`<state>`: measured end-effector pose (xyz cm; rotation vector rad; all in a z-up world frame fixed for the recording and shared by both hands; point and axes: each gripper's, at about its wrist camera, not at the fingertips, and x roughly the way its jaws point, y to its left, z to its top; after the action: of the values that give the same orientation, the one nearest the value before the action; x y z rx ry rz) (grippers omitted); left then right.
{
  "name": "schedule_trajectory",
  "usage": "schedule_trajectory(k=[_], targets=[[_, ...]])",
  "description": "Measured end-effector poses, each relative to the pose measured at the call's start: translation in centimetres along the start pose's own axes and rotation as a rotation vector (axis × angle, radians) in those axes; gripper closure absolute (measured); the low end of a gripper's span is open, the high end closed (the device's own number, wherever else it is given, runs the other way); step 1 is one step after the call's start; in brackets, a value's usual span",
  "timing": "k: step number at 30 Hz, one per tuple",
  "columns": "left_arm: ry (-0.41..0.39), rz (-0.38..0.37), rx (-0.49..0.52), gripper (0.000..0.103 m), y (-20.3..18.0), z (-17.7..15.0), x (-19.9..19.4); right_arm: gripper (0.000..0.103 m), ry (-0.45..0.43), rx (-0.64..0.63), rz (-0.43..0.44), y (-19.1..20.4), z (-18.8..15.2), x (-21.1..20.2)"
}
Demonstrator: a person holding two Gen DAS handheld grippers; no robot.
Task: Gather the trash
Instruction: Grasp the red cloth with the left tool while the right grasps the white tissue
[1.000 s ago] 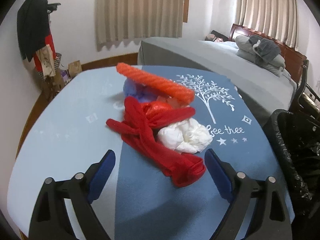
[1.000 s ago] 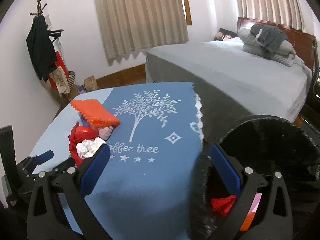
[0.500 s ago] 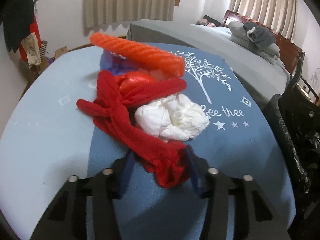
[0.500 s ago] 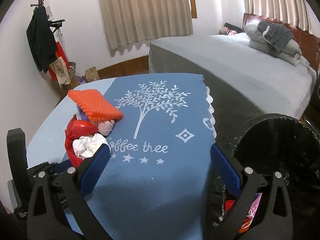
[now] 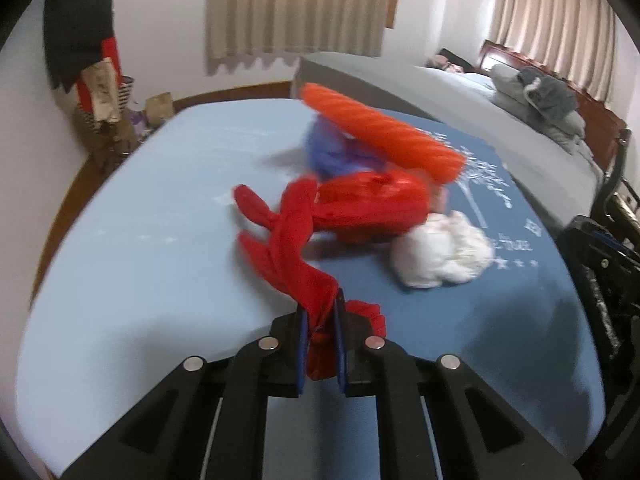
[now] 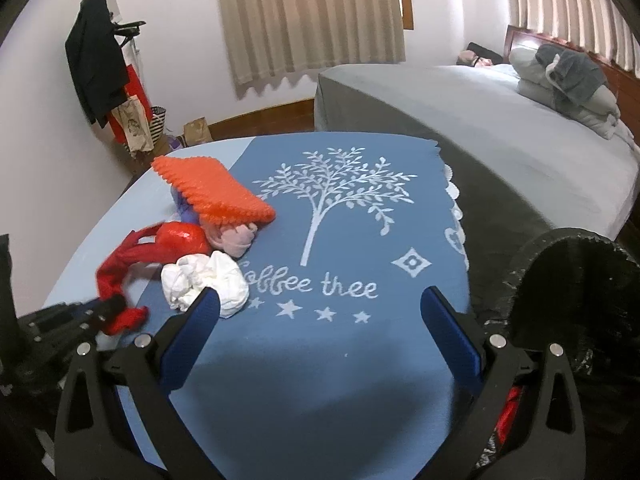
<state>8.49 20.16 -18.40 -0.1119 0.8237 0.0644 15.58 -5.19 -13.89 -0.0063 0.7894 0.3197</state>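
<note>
A pile of trash lies on the blue-clothed table point(image 6: 360, 360): a red plastic bag point(image 5: 360, 204), a white crumpled tissue point(image 5: 440, 256), an orange foam net point(image 5: 380, 136) and a purple wad point(image 5: 332, 152). My left gripper point(image 5: 320, 304) has its jaws closing, and the pads pinch the red bag's twisted tail. In the right wrist view the same red bag point(image 6: 180, 240) stretches left toward the left gripper point(image 6: 92, 312). My right gripper point(image 6: 320, 300) is open above the cloth, holding nothing, with the tissue point(image 6: 204, 280) at its left fingertip. A pink wad point(image 6: 236, 240) sits under the net.
A bin lined with a black bag point(image 6: 568, 280) stands off the table's right edge, with red scraps inside. Behind the table is a grey bed point(image 6: 480, 120). A coat rack point(image 6: 96, 60) and paper bags stand at the far left wall.
My left gripper went from wide open to pinched on the red bag's tail, and the bag's tail now stretches out from the pile. My right gripper shifted left from the bin to over the cloth.
</note>
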Motion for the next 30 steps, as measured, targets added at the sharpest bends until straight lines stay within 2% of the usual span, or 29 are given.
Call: schedule_trajectory(k=[4, 6, 8, 11, 16, 17, 18, 20, 23, 30], targets=[[0.014, 0.001, -0.023, 0.087, 1.4, 0.0, 0.1, 0.005, 0.01, -0.003, 0.006, 0.4, -0.1, 0.4], [0.007, 0.004, -0.033, 0.065, 1.6, 0.1, 0.0, 0.005, 0.012, -0.008, 0.007, 0.6, -0.1, 0.6], [-0.011, 0.012, -0.036, 0.053, 1.5, 0.3, -0.1, 0.005, 0.013, -0.011, 0.006, 0.7, 0.0, 0.6], [-0.017, 0.027, -0.047, 0.042, 1.7, 0.9, 0.3, 0.005, 0.016, -0.01, 0.003, 0.7, 0.0, 0.7], [0.015, 0.036, -0.071, 0.042, 2.7, 1.1, 1.8, 0.005, 0.023, -0.012, 0.005, 1.1, 0.1, 1.2], [0.02, 0.031, -0.077, 0.044, 2.8, 1.1, 2.1, 0.005, 0.024, -0.014, 0.007, 1.2, 0.2, 1.3], [0.024, 0.028, -0.077, 0.057, 2.9, 1.0, 2.2, 0.005, 0.025, -0.016, 0.008, 1.2, 0.2, 1.4], [0.042, 0.016, -0.072, 0.076, 3.0, 0.9, 2.7, 0.005, 0.032, -0.017, 0.016, 1.6, 0.2, 1.7], [0.033, -0.008, -0.07, 0.093, 3.2, 0.8, 2.7, 0.005, 0.04, -0.021, 0.029, 2.3, 0.3, 2.3], [-0.012, 0.008, -0.056, 0.095, 3.3, 0.9, 1.3, 0.005, 0.061, -0.039, 0.055, 4.2, 0.5, 3.7]])
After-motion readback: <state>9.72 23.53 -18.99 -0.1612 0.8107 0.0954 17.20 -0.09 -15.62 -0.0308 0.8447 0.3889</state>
